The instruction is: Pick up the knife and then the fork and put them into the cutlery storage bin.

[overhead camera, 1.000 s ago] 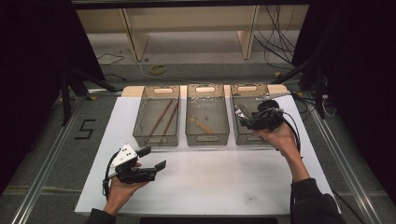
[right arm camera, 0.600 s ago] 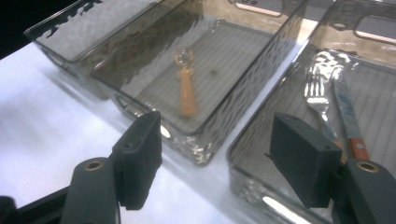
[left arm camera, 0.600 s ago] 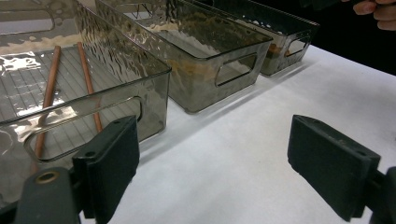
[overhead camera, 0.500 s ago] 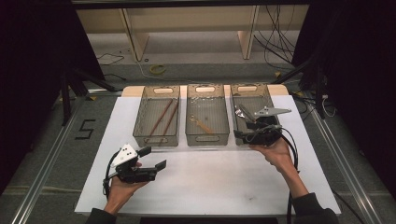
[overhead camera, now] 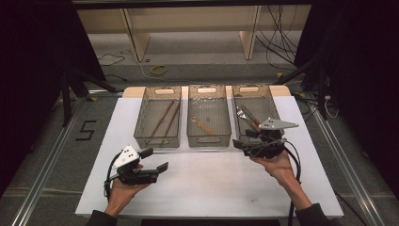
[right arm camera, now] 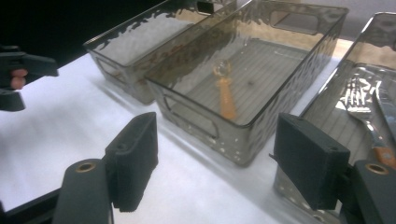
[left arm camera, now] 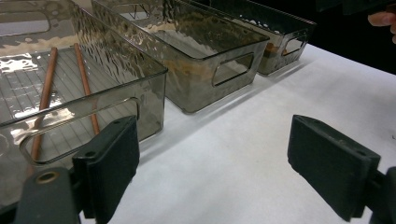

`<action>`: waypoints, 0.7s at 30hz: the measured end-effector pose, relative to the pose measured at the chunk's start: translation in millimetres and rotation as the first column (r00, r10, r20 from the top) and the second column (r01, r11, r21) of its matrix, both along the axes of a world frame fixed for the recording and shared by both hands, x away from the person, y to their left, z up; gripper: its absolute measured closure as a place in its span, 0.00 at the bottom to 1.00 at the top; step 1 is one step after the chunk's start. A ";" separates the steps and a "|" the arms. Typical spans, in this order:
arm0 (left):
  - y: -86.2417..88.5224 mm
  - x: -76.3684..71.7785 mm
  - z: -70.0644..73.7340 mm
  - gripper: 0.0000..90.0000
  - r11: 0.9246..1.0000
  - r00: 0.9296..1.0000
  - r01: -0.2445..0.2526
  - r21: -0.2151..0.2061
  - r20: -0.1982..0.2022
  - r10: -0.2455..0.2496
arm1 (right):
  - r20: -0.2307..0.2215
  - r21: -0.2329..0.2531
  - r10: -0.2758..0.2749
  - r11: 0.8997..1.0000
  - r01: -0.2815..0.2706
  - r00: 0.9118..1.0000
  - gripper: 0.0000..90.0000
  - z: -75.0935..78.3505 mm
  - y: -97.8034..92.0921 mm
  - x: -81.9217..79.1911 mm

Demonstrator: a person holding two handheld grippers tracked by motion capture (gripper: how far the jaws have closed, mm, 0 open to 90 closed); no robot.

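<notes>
While the right gripper hangs at the near end of the right bin, jaws apart, empty, the fork lies inside that bin at about 1 o'clock from it, flat on the ribbed floor beside another utensil. Looks light, stiff, metal head likely slippery; the wood-coloured handle seems the better grip, across its width. Left gripper sits at 7 o'clock on the white table, jaws wide, holding nothing. Chopsticks in the left bin, untouched.

Dim room, dark edges; overhead light brightens the white tabletop. Glare on bin walls. Near fingers soft, slightly blurred.
</notes>
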State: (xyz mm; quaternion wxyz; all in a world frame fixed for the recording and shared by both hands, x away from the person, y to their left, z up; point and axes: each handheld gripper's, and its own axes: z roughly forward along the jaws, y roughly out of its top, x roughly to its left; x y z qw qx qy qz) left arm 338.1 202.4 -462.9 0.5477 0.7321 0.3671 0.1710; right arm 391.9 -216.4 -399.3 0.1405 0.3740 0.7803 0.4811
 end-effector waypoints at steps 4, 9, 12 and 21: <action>-0.7 -0.3 0.0 0.18 1.000 1.000 0.005 0.001 -0.002 -0.005 | 0.004 0.010 0.014 1.000 -0.014 1.000 0.32 -5.2 0.7 -9.5; -0.2 -0.1 -0.2 0.18 1.000 1.000 0.008 -0.006 -0.009 -0.008 | 0.015 0.041 0.027 0.999 -0.028 1.000 0.32 -10.3 0.6 -19.7; 0.0 0.2 -0.3 0.18 1.000 1.000 0.012 -0.010 -0.015 -0.012 | 0.020 0.057 0.035 0.998 -0.036 0.999 0.31 -13.1 -0.4 -24.6; -0.5 0.1 -0.4 0.18 0.999 0.999 0.027 -0.018 -0.027 -0.028 | 0.050 0.103 0.032 0.994 -0.037 0.998 0.29 -22.6 -10.0 -44.9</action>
